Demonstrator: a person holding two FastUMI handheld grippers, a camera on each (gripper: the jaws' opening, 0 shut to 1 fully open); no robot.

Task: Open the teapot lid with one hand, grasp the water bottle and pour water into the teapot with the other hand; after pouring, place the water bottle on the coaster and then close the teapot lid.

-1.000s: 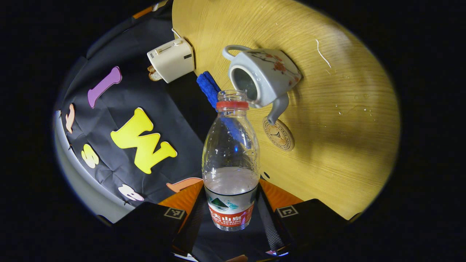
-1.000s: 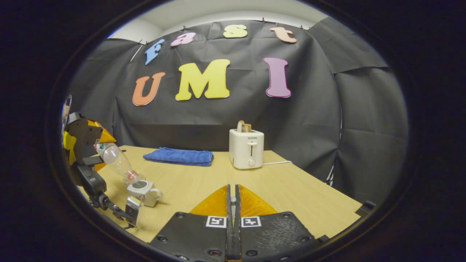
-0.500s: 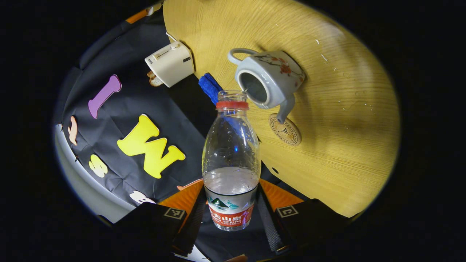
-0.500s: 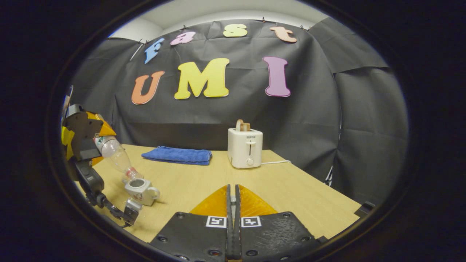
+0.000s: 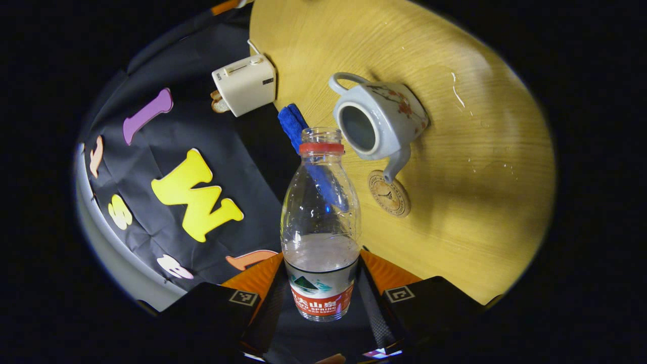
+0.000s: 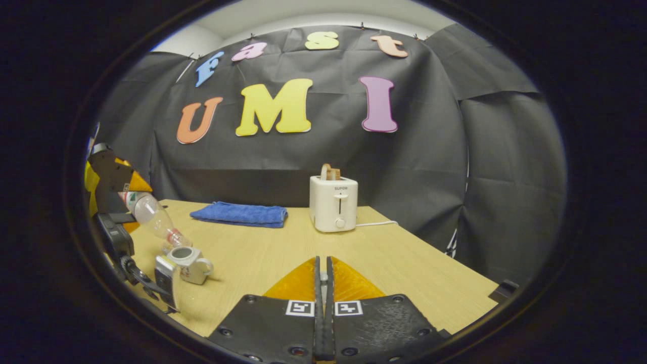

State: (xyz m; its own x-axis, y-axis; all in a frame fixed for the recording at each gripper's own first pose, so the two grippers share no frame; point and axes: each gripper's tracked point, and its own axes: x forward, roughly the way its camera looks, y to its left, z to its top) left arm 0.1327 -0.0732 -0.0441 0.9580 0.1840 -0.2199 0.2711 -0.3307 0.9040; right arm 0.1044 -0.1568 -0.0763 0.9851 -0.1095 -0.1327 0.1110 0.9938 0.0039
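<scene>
Pale wooden tabletop [image 6: 283,253] held everything: at left, the left gripper [image 5: 323,303] clenched a tilted clear plastic water bottle [image 5: 320,227] above the lidless white ceramic teapot [image 6: 188,263]; the right gripper [image 6: 322,303] stayed pressed closed, empty.

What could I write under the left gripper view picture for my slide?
Left gripper tilts an open water bottle toward the lidless teapot, beside a round coaster.

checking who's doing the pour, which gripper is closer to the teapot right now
Left. The left gripper holds the water bottle tilted just above the teapot; the right gripper sits well off to the teapot's side.
</scene>
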